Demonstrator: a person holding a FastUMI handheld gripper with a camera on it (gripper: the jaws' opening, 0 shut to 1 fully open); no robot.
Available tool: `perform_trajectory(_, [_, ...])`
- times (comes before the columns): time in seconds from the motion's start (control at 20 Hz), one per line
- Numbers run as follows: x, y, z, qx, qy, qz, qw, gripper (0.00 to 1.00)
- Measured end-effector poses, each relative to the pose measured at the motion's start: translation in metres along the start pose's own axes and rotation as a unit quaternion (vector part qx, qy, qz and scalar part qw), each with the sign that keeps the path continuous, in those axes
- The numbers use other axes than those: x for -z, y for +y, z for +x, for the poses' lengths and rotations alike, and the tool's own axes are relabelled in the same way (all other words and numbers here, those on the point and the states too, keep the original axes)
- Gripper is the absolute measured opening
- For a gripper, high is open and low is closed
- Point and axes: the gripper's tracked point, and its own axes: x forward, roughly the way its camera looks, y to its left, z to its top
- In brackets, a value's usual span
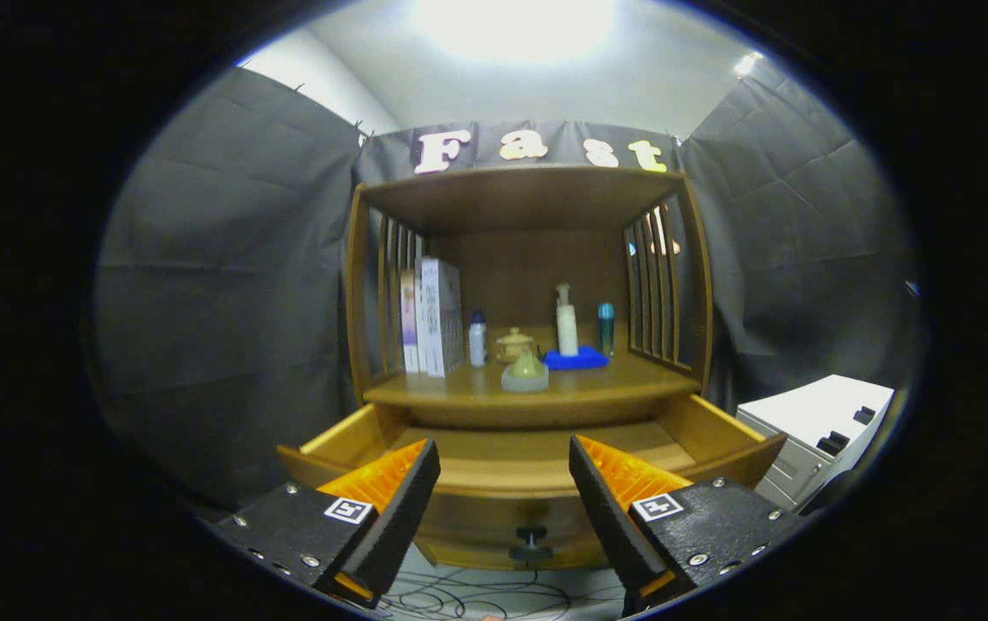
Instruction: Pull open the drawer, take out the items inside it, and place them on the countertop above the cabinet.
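- gripper [504,492] spread wide, nothing between the fingers, touching nothing
- aimed level at the cabinet [528,285], centred on the drawer [537,461]
- drawer pulled out, knob [531,542] low between the fingers
- countertop [580,386] holds a green pot [525,373], books [433,317], bottles, blue tray [577,360]
- bare wood along the countertop's front edge, either side of the pot

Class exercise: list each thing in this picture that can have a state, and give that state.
drawer: pulled open, inside looks bare
gripper: fingers open, holding nothing
pump bottle: upright on the blue tray
books: standing upright
small jar: lid on
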Motion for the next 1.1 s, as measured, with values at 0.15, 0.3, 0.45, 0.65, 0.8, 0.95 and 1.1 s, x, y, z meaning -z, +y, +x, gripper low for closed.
perform_trajectory(0.15, [0.041, 0.006, 0.002, -0.001, 0.029, -0.011, 1.000, 0.94])
perform_trajectory(0.3, [0.060, 0.002, 0.007, 0.012, 0.040, -0.022, 0.999, 0.94])
perform_trajectory(0.45, [0.079, -0.003, 0.018, 0.024, 0.058, -0.013, 0.998, 0.94])
perform_trajectory(0.65, [0.083, -0.020, 0.035, 0.053, 0.069, 0.003, 0.996, 0.94])
perform_trajectory(0.8, [0.086, -0.024, 0.040, 0.045, 0.067, 0.024, 0.996, 0.94])
perform_trajectory(0.95, [0.096, -0.020, 0.042, 0.036, 0.083, 0.050, 0.995, 0.93])
perform_trajectory(1.1, [0.092, -0.024, 0.047, 0.033, 0.083, 0.047, 0.995, 0.93])
